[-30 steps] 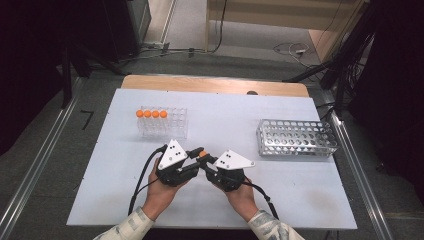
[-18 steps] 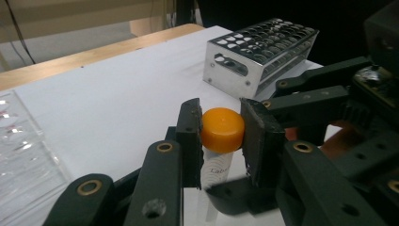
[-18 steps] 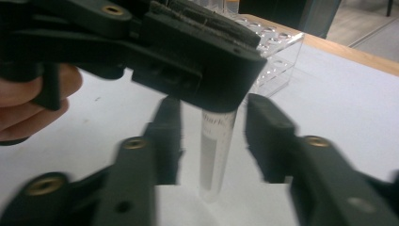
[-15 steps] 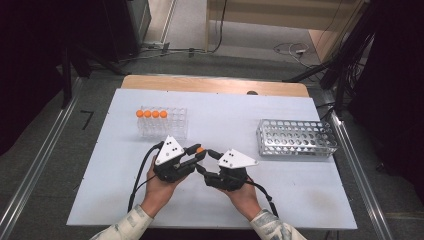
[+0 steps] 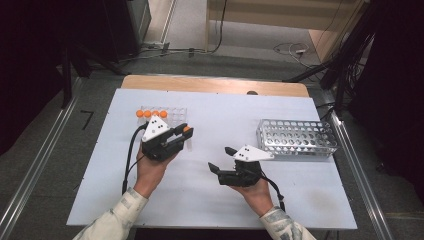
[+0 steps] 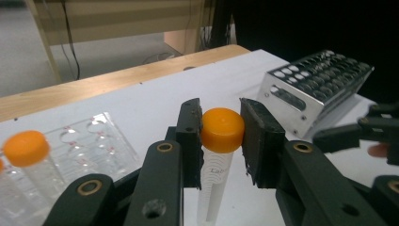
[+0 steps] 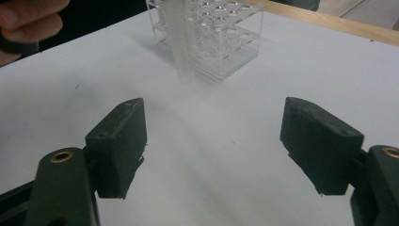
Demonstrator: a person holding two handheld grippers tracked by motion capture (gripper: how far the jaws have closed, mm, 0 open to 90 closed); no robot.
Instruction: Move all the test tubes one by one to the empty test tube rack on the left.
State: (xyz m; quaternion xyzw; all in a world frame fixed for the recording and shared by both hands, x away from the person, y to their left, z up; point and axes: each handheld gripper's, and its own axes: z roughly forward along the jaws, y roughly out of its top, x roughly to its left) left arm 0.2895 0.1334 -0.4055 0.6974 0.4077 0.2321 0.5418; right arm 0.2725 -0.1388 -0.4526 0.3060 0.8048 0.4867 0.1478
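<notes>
The orange-capped tube (image 6: 220, 141) is clamped at its cap between the jaws of the left hand-held gripper (image 6: 221, 134), hanging upright above the white surface (image 5: 225, 125) just beside the clear rack (image 5: 172, 116), which carries four more orange-capped tubes (image 5: 150, 113) along its far-left row. The right hand-held gripper (image 5: 219, 159) stands apart to the right with its jaws spread wide and nothing between them, having just been opening. Farther right, the metal rack (image 5: 297, 138) rests on the surface near its right edge.
</notes>
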